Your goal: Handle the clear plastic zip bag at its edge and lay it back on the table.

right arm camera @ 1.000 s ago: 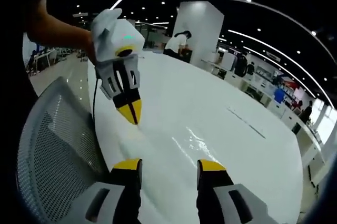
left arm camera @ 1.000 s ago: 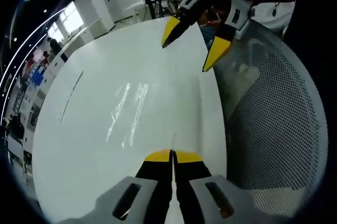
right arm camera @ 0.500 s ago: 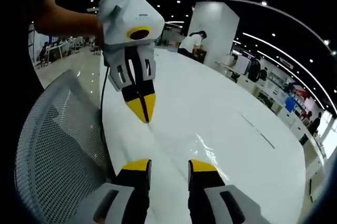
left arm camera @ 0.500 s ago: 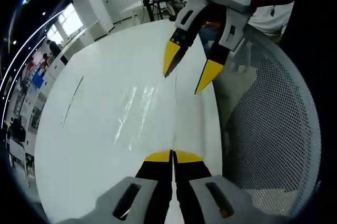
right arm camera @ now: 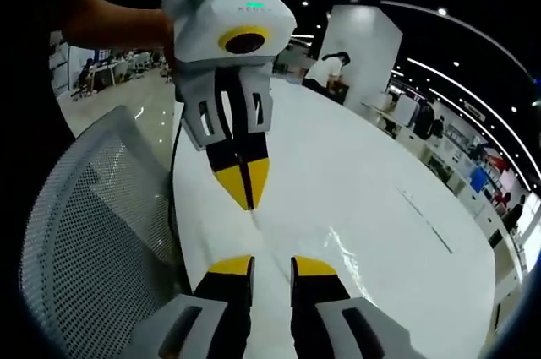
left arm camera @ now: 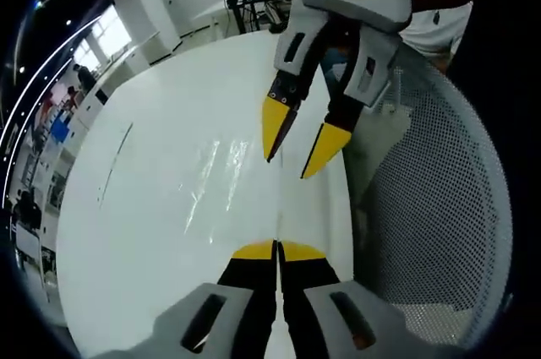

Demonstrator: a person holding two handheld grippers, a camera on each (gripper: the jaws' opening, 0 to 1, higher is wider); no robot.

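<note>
At the bottom centre of the left gripper view, the left gripper (left arm camera: pixel 277 249) is seen pressed fully together on the near edge of the clear plastic zip bag (left arm camera: pixel 221 177), which lies glinting on the white table (left arm camera: pixel 135 207). The right gripper (right arm camera: pixel 270 264) is held slightly parted, gripping nothing, above the table's near edge beside a mesh chair back (right arm camera: pixel 93 241).

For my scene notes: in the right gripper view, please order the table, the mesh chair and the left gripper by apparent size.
1. table
2. mesh chair
3. left gripper
The last two are unsure, because the left gripper is close to the camera.
</note>
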